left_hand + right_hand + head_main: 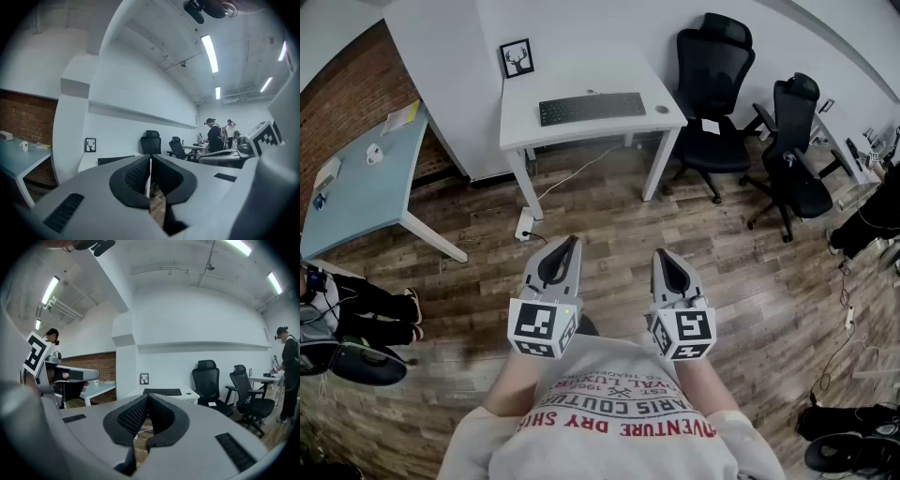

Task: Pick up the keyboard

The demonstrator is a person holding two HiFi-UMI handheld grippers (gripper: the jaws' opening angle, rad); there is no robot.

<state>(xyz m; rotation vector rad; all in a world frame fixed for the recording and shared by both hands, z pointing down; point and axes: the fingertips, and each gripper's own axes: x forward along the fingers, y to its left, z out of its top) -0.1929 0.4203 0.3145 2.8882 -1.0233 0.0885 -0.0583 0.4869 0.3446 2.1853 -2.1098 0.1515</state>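
A wooden floor (pixel 609 234) runs under a white table (pixel 572 80) standing at 12 o'clock against the wall. The keyboard (pixel 592 108) lies flat on that table, with a small framed picture (pixel 517 58) at its 10 o'clock. Two black office chairs (pixel 717 84) stand at 2 o'clock and a pale blue table (pixel 366 178) at 9 o'clock. Both hands are held close to the person's chest, side by side and roughly level, pointing toward 12 o'clock. The left gripper (pixel 570 242) and the right gripper (pixel 662 255) each have their jaws pressed together with nothing between them, well apart from the keyboard.
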